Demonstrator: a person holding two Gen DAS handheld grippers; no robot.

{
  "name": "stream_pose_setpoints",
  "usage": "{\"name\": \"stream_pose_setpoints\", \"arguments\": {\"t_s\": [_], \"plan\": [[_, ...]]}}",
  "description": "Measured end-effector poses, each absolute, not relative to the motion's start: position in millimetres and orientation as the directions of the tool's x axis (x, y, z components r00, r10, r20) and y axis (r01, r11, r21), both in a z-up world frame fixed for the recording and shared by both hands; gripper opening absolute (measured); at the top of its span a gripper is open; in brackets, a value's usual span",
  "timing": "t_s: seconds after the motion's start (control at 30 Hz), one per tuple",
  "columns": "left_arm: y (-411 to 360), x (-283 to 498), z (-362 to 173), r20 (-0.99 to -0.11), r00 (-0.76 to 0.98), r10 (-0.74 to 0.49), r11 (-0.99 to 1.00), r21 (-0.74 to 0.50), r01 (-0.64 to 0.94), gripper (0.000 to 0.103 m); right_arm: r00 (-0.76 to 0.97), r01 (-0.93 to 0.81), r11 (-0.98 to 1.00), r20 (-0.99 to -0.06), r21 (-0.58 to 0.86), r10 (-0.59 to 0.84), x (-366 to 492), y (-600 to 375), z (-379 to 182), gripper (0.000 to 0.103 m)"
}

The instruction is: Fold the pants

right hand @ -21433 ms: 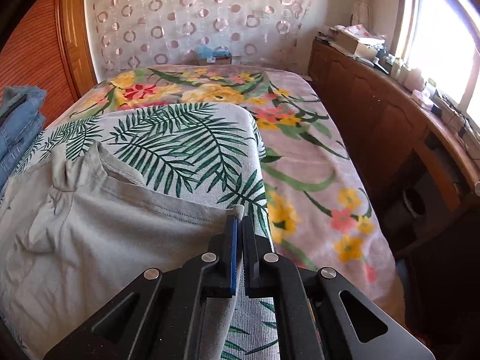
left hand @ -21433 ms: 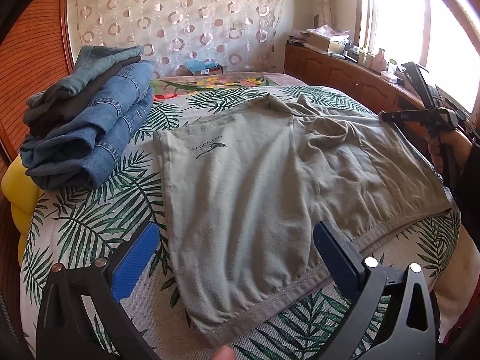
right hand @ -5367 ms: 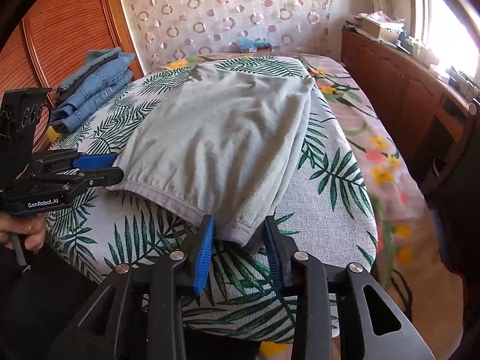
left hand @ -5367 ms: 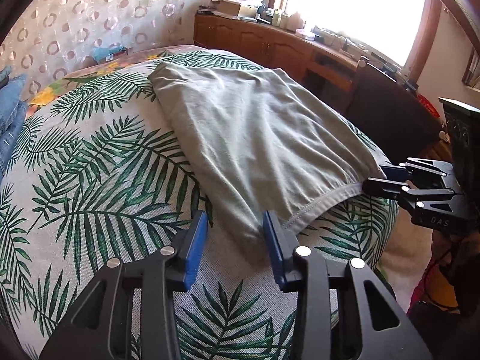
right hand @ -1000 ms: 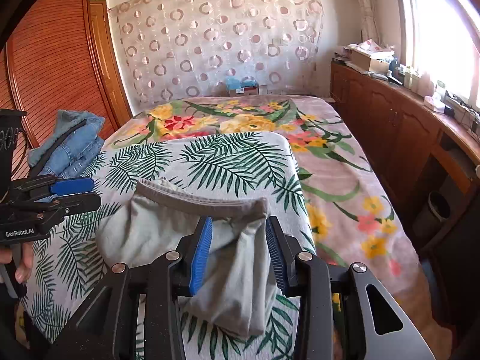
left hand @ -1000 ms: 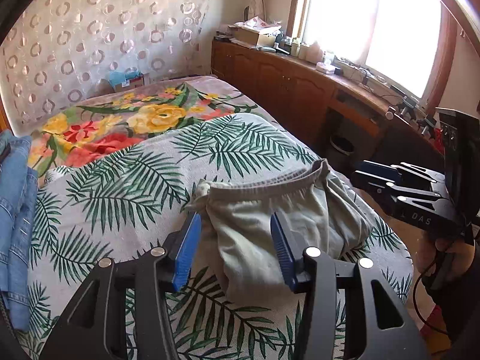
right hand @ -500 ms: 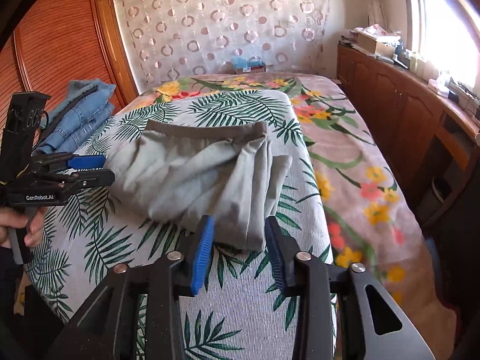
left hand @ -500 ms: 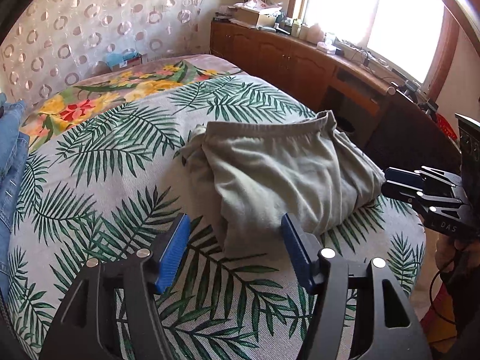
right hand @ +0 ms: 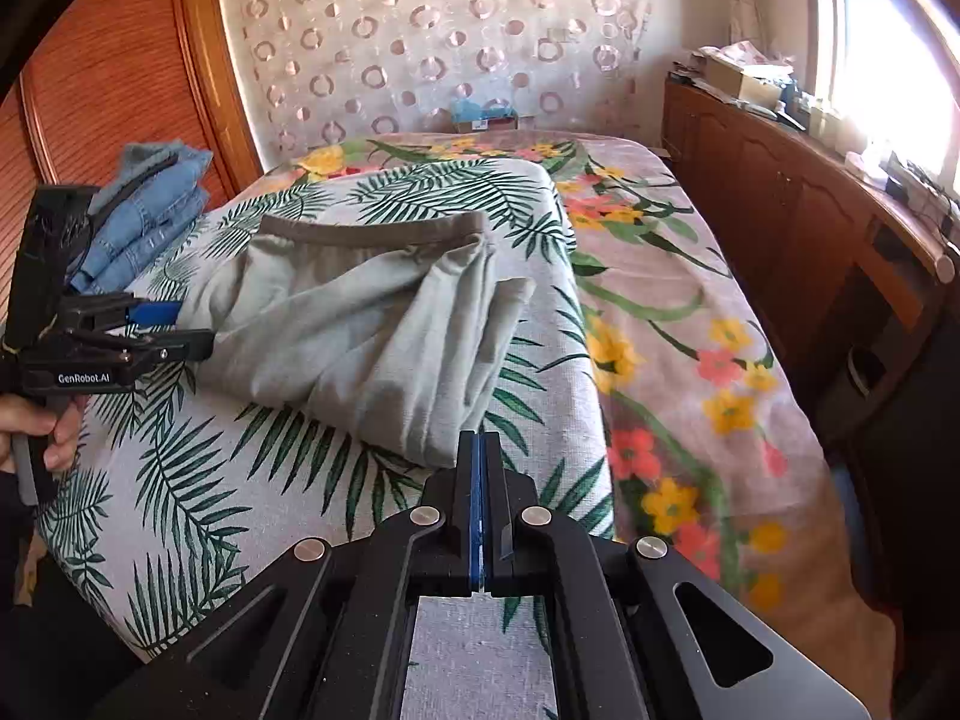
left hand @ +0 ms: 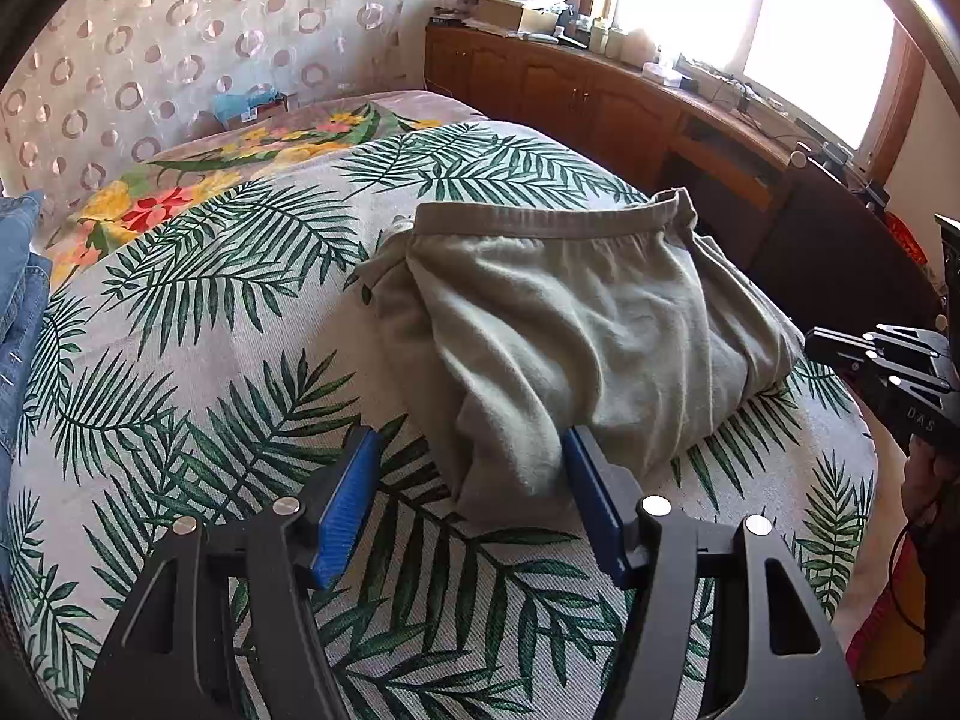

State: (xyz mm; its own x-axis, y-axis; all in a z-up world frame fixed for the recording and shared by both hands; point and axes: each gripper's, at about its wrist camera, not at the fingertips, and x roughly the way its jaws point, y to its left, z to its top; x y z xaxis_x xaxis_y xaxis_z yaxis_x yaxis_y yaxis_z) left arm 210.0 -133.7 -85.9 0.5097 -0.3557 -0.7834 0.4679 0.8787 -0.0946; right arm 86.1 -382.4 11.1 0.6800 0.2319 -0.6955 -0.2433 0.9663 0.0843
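The grey-green pants (left hand: 570, 312) lie folded in a loose bundle on the palm-leaf bed cover (left hand: 210, 330), waistband on the far side. My left gripper (left hand: 465, 444) is open at the bundle's near fold. Its right pad (left hand: 591, 498) brushes the cloth while the left pad stands apart over the cover. In the right wrist view the pants (right hand: 360, 324) lie ahead and to the left, and my right gripper (right hand: 480, 441) is shut with nothing between its pads, its tips just past the near corner of the fold. The left gripper (right hand: 174, 330) shows at the bundle's left side, held by a hand (right hand: 36, 420).
A stack of folded blue jeans (right hand: 150, 216) sits at the bed's far left by the wooden wardrobe. A floral sheet (right hand: 660, 360) covers the bed's right side. Low wooden cabinets (right hand: 780, 198) with clutter run under the window. The right gripper (left hand: 840, 342) hangs off the bed's right edge.
The folded pants now rest on the bed. My right gripper has drawn back off the cloth and closed fully. My left gripper has opened wider and sunk toward the near fold.
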Motion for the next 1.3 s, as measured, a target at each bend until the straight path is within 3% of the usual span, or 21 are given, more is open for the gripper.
{"name": "stream_pose_setpoints", "arguments": {"t_s": [0.2, 0.3, 0.5, 0.73, 0.8, 0.9, 1.27, 1.3], "plan": [[-133.0, 209.6, -88.0, -0.781, 0.509, -0.362, 0.877, -0.101, 0.469, 0.064, 0.708, -0.275, 0.956, -0.650, 0.107, 0.276, 78.4, -376.4, 18.4, 0.001], [-133.0, 209.5, -89.3, -0.779, 0.507, -0.368, 0.876, -0.108, 0.470, 0.064, 0.706, -0.287, 0.953, -0.651, 0.098, 0.279, 80.6, -366.8, 14.8, 0.013], [-131.1, 208.3, -90.7, -0.773, 0.509, -0.379, 0.873, -0.116, 0.474, 0.064, 0.679, -0.300, 0.950, -0.680, 0.087, 0.277, 88.2, -365.9, 4.3, 0.017], [-131.4, 208.1, -90.7, -0.769, 0.516, -0.378, 0.874, -0.112, 0.474, 0.064, 0.667, -0.301, 0.951, -0.697, 0.071, 0.264, 94.1, -364.3, 4.5, 0.017], [-131.5, 207.9, -90.8, -0.770, 0.514, -0.378, 0.874, -0.114, 0.472, 0.064, 0.670, -0.308, 0.949, -0.695, 0.062, 0.262, 94.8, -361.0, 5.6, 0.007], [-131.4, 207.8, -90.9, -0.769, 0.516, -0.377, 0.874, -0.111, 0.473, 0.064, 0.680, -0.308, 0.950, -0.685, 0.055, 0.260, 93.2, -363.7, 7.3, 0.005], [-130.4, 207.5, -89.1, -0.773, 0.507, -0.382, 0.874, -0.124, 0.470, 0.064, 0.682, -0.261, 0.963, -0.692, 0.071, 0.236, 83.5, -372.7, 8.0, 0.004], [-130.4, 207.7, -88.8, -0.774, 0.504, -0.382, 0.874, -0.126, 0.469, 0.060, 0.685, -0.265, 0.961, -0.686, 0.079, 0.245, 82.7, -373.1, 10.6, 0.004]]}}
